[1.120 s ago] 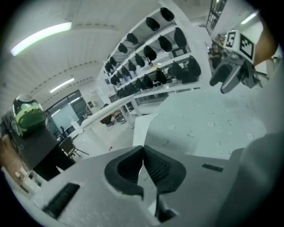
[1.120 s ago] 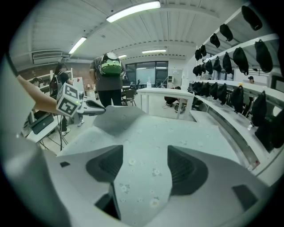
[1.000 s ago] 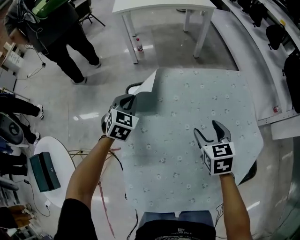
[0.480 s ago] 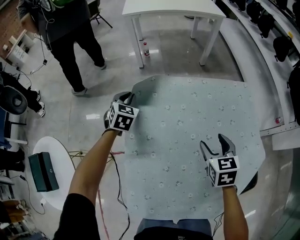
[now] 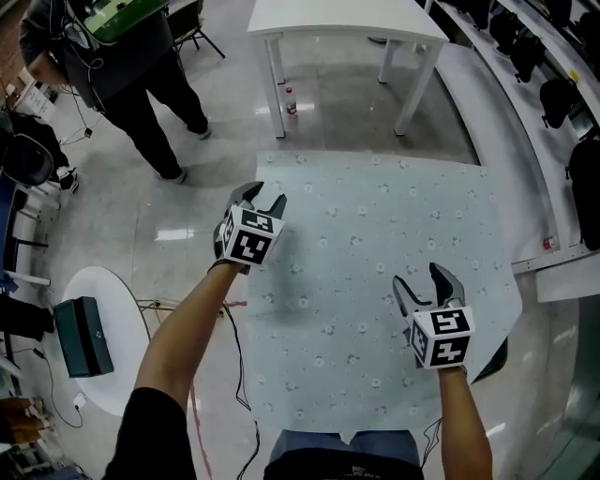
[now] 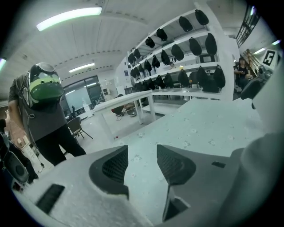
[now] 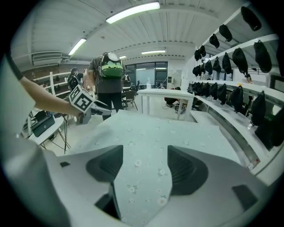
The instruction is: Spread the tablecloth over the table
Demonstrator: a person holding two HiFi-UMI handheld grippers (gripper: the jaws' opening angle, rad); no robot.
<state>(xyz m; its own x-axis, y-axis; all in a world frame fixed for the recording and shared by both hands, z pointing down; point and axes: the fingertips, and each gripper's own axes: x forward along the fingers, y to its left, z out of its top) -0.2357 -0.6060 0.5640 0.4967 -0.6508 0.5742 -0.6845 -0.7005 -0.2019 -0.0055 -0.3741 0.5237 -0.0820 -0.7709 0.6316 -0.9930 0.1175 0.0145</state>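
Note:
The pale green tablecloth with small flowers lies flat over the table, its far-left corner unfolded. My left gripper hovers at the cloth's left edge near that corner. Its jaws have just been opening and stand apart with nothing between them. In the left gripper view only the flat cloth shows beyond the pads. My right gripper hangs open over the cloth's near-right part. In the right gripper view the flowered cloth shows through the gap, untouched.
A person stands on the floor at the upper left. A white table stands behind, with a small bottle by its leg. A round white stand holds a dark box at the left. Shelves with black bags run along the right.
The left gripper drew the folded-up far-left corner outward to the left, laid it flat, then opened and let it go. The right gripper stayed open and still.

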